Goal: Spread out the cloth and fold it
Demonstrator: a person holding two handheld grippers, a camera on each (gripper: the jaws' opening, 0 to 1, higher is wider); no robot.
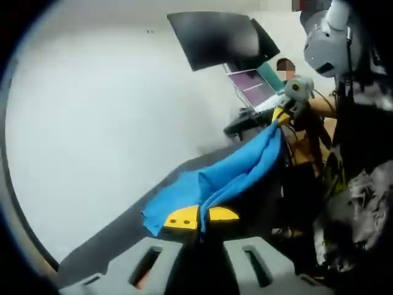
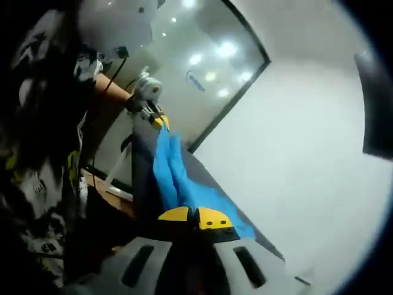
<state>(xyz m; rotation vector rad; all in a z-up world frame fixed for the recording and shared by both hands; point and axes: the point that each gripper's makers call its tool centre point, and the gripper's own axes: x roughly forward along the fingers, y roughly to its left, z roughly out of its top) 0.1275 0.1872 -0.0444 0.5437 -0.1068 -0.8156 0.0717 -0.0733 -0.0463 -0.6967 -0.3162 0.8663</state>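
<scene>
A blue cloth [image 1: 236, 175] hangs stretched in the air between my two grippers, sagging into folds over a dark table [image 1: 123, 236]. My left gripper [image 1: 201, 217], with yellow tips, is shut on one corner of it at the bottom of the left gripper view. At the far end of the cloth, my right gripper [image 1: 281, 115] pinches the opposite corner. In the right gripper view the right gripper [image 2: 195, 217] is shut on the blue cloth [image 2: 178, 181], and the left gripper [image 2: 158, 120] holds the far corner.
A dark monitor [image 1: 215, 37] and an open laptop [image 1: 255, 86] stand beyond the table. A person in patterned clothes [image 1: 362, 123] stands at the right. A white wall [image 1: 98, 123] fills the left; a glass partition [image 2: 196, 74] shows in the right gripper view.
</scene>
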